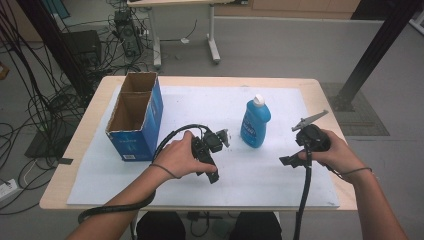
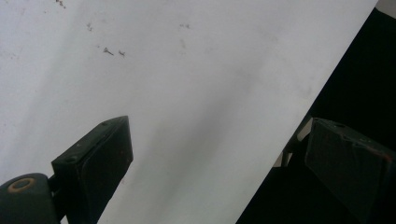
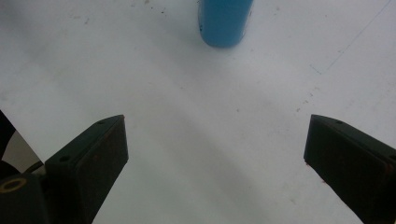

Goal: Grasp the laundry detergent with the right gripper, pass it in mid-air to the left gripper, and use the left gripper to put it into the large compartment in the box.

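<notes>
A blue bottle [image 1: 255,122] with a white cap stands upright near the middle of the white mat [image 1: 280,185]. My left gripper [image 1: 209,159] is held low over the mat to the bottle's left. In the left gripper view the left gripper [image 2: 219,135] is open with nothing between its jaws, above the mat's edge. My right gripper [image 1: 294,156] hovers to the bottle's right, apart from it. The right gripper [image 3: 217,126] is open and empty, and the bottle's base [image 3: 224,23] lies ahead of it at the top of the right gripper view.
An open blue cardboard box [image 1: 136,117] with two compartments stands at the mat's left side. The mat covers a wooden table [image 1: 90,130]. Cables, equipment and a desk's legs are on the floor behind.
</notes>
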The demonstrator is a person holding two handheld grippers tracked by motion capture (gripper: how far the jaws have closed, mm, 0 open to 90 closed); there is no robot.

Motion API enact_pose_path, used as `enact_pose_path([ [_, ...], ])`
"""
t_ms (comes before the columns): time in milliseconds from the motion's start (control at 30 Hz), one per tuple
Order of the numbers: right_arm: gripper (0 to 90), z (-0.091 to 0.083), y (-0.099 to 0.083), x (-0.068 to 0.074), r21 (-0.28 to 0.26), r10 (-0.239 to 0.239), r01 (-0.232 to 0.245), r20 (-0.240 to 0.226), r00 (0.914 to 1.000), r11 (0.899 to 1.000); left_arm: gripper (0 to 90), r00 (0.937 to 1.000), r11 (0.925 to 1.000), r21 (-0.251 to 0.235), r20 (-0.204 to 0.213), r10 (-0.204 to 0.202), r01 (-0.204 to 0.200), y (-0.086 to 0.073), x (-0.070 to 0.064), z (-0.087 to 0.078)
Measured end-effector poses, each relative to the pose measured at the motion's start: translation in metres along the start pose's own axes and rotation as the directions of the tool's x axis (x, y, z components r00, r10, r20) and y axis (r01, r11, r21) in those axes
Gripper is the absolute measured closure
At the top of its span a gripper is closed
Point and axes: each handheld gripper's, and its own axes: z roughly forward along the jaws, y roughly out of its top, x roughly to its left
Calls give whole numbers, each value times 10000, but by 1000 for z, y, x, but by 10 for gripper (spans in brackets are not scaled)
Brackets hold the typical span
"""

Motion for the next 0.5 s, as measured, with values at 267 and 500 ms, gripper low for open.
enact_pose_path([
  [267, 55, 0, -4, 0, -152, 113, -112, 61, 9999, 9998, 79, 10000, 10000, 0, 4, -41, 41, 1, 0, 0],
  [500, 46, 4, -9, 1, -325, 156, -154, 44, 9999, 9994, 78, 10000, 10000, -1, 26, 8, -8, 2, 0, -1],
])
